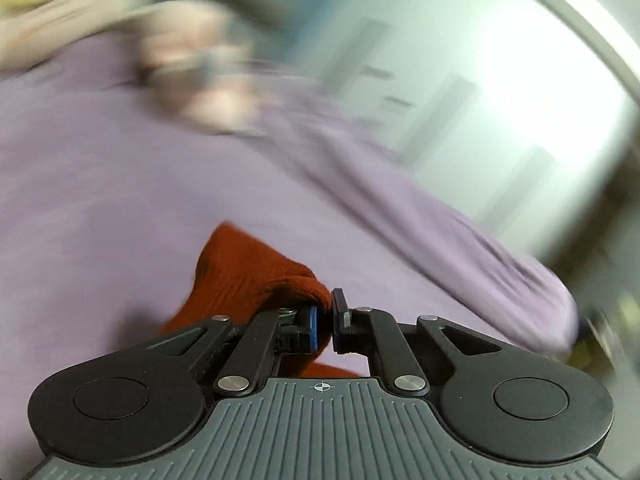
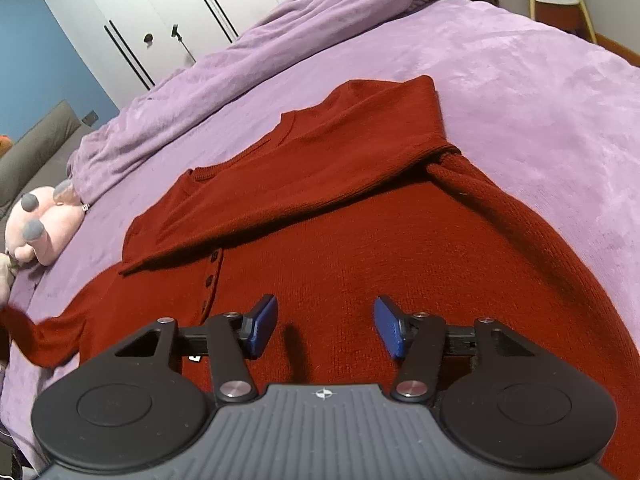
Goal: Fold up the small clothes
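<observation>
Left gripper (image 1: 325,322): I am clamping a fold of the rust-red knitted buttoned sweater (image 2: 360,232).
Right gripper (image 2: 326,326): I am hovering it, fingers spread, above the sweater's body.
Sweater: lying spread across the lilac plush bedspread (image 2: 540,92).

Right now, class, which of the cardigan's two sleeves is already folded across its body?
The right-hand sleeve lies across the chest of the cardigan. The other sleeve trails leftward, pinched in the left gripper.

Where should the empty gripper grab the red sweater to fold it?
Probably the bottom hem, just below the open right gripper. The red sweater lies flat on the purple bed, one sleeve already folded across, so come down from above and pinch the near edge. The left gripper holds the other sleeve.
</observation>
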{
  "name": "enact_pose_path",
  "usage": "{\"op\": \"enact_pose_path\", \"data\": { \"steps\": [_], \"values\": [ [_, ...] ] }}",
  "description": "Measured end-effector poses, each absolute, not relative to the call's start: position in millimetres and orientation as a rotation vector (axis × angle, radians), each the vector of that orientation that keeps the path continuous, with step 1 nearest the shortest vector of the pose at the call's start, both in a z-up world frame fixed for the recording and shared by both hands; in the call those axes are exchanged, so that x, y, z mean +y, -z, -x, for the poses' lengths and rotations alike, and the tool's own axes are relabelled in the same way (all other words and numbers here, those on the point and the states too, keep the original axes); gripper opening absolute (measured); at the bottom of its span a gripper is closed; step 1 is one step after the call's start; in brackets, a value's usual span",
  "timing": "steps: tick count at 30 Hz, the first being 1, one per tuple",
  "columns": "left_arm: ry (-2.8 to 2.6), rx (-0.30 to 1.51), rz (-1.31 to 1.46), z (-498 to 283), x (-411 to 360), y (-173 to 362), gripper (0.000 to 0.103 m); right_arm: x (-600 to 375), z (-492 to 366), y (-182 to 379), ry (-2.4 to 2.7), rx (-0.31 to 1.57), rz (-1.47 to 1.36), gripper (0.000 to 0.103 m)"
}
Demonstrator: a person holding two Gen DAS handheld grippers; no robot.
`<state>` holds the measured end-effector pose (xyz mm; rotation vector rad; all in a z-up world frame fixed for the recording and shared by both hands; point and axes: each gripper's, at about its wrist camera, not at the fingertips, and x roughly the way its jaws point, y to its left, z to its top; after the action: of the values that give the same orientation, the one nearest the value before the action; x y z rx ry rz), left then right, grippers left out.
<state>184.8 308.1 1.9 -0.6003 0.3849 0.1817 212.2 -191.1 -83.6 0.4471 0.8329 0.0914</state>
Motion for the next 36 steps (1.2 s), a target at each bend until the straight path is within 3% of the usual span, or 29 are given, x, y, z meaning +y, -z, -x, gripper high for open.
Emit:
{"op": "enact_pose_path", "data": {
  "steps": [3,4,5,6,9,14,19,21,29,31,33,36],
  "values": [
    [0.062,0.401,0.435,-217,217,-28,0.011,-194,-210,83,-0.099,0.827,-0.47,0.054],
    [0.129,0.424,0.4,-227,187,-29,0.026,-195,-210,83,-0.101,0.825,-0.476,0.054],
    [0.189,0.455,0.372,-236,162,-25,0.047,-197,-209,82,-0.103,0.824,-0.48,0.054],
    [0.223,0.478,0.354,-242,143,-18,0.055,-199,-210,82,-0.105,0.823,-0.486,0.054],
    [0.222,0.637,0.354,-257,103,17,0.053,-204,-214,79,-0.116,0.819,-0.495,0.054],
    [0.065,0.787,0.359,-251,106,61,0.053,-200,-242,76,-0.192,0.828,-0.496,0.054],
    [-0.023,0.821,0.442,-236,138,75,0.054,-178,-299,75,-0.323,0.833,-0.599,0.055],
    [-0.036,0.834,0.487,-234,152,81,0.055,-167,-326,77,-0.357,0.83,-0.63,0.059],
    [-0.053,0.824,0.497,-230,164,89,0.056,-132,-388,106,-0.376,0.949,-0.67,0.058],
    [-0.049,0.826,0.487,-228,163,89,0.056,-124,-388,105,-0.369,0.938,-0.621,0.046],
    [-0.051,0.827,0.482,-228,164,89,0.056,-116,-386,99,-0.378,0.914,-0.562,0.005],
    [-0.06,0.83,0.477,-229,162,86,0.057,-110,-377,78,-0.403,0.839,-0.454,0.005]
  ]
}}
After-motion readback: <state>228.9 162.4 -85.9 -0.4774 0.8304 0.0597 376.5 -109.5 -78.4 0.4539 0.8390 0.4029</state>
